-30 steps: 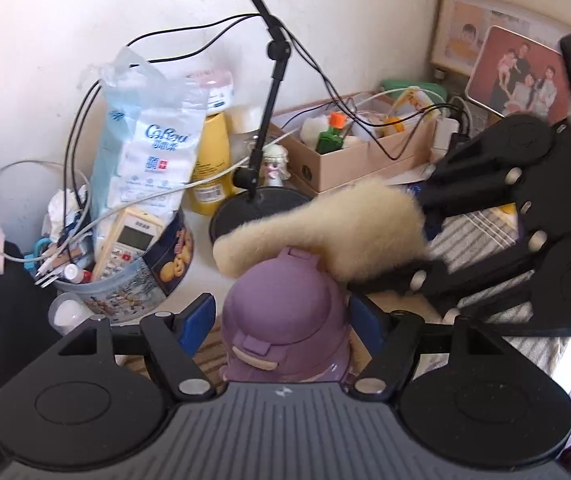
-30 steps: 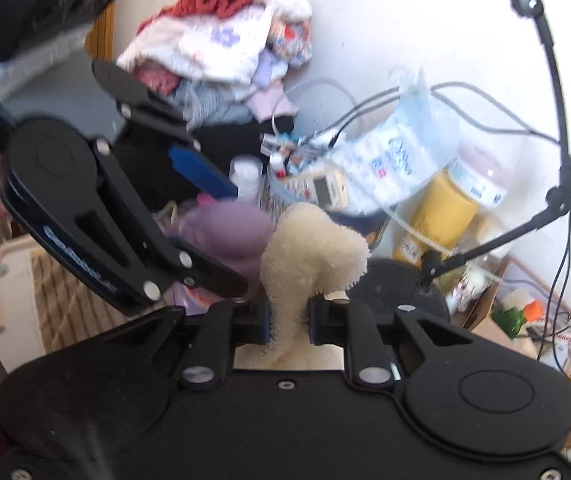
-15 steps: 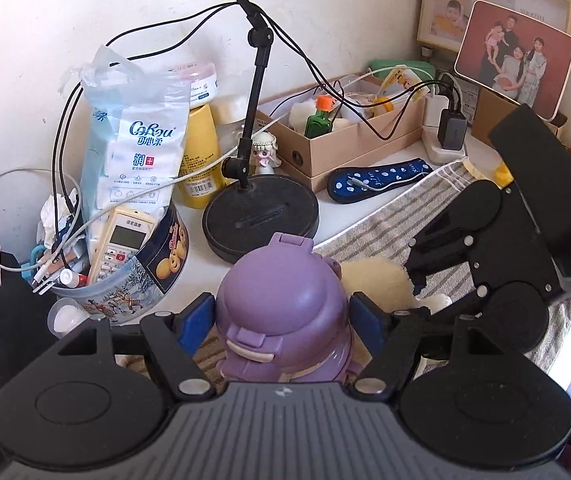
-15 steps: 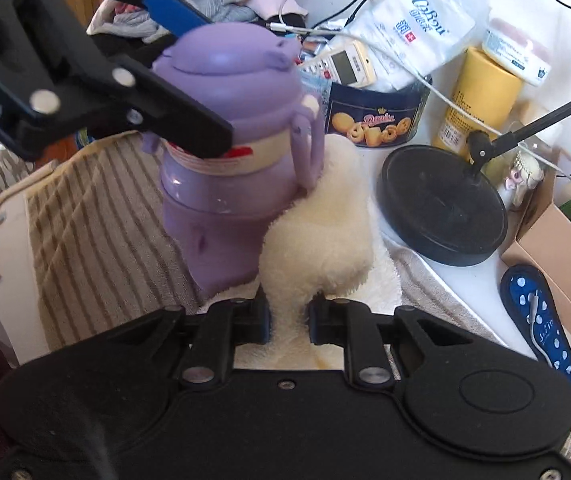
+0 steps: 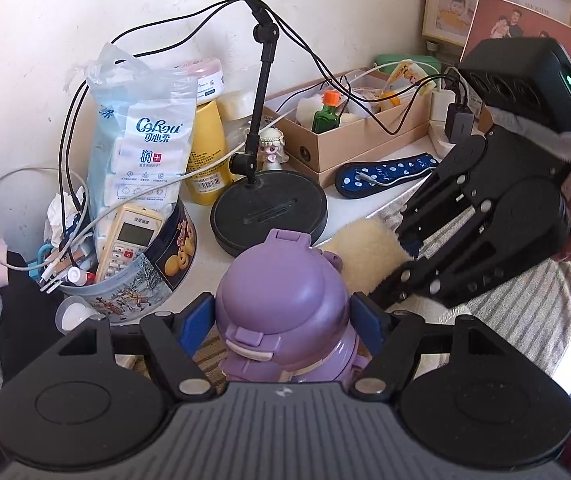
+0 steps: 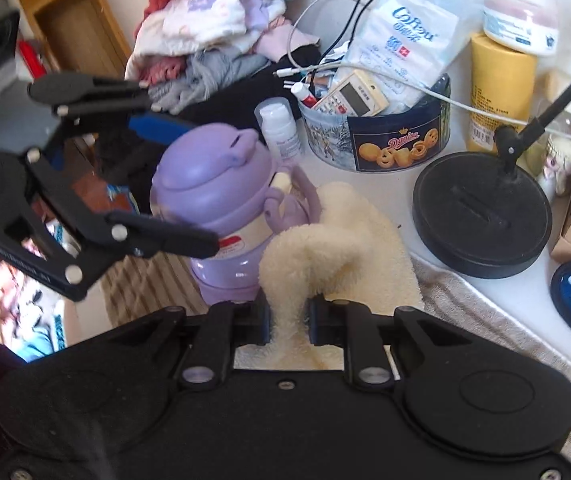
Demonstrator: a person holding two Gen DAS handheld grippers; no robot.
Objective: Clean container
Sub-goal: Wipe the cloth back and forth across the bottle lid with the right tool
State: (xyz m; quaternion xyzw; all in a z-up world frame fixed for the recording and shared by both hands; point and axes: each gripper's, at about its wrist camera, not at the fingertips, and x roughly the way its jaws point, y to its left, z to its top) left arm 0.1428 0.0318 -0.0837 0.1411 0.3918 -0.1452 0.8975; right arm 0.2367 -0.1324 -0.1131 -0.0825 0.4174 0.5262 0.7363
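Note:
A purple lidded bottle (image 5: pixel 285 304) with a side handle stands upright on a striped towel. My left gripper (image 5: pixel 283 326) is shut on it, its blue pads (image 5: pixel 195 318) pressing both sides just under the lid. The same bottle (image 6: pixel 217 184) shows in the right wrist view with the left gripper (image 6: pixel 173 180) around it. My right gripper (image 6: pixel 288 314) is shut on a cream fluffy cloth (image 6: pixel 321 240). The cloth lies against the bottle's lower side and handle. In the left wrist view the cloth (image 5: pixel 365 252) peeks out to the right of the bottle, held by the right gripper (image 5: pixel 401 260).
A round black stand base (image 5: pixel 269 208) with its pole sits just behind the bottle. A cookie tin (image 5: pixel 141 272) with a remote and cables is to the left, a yellow bottle (image 5: pixel 205 152) and cardboard box (image 5: pixel 349 140) farther back. Clothes (image 6: pixel 205 28) are piled at the side.
The right gripper has carried the cloth from on top of the bottle's lid down to its lower side by the handle and has rolled. The left gripper kept still on the bottle.

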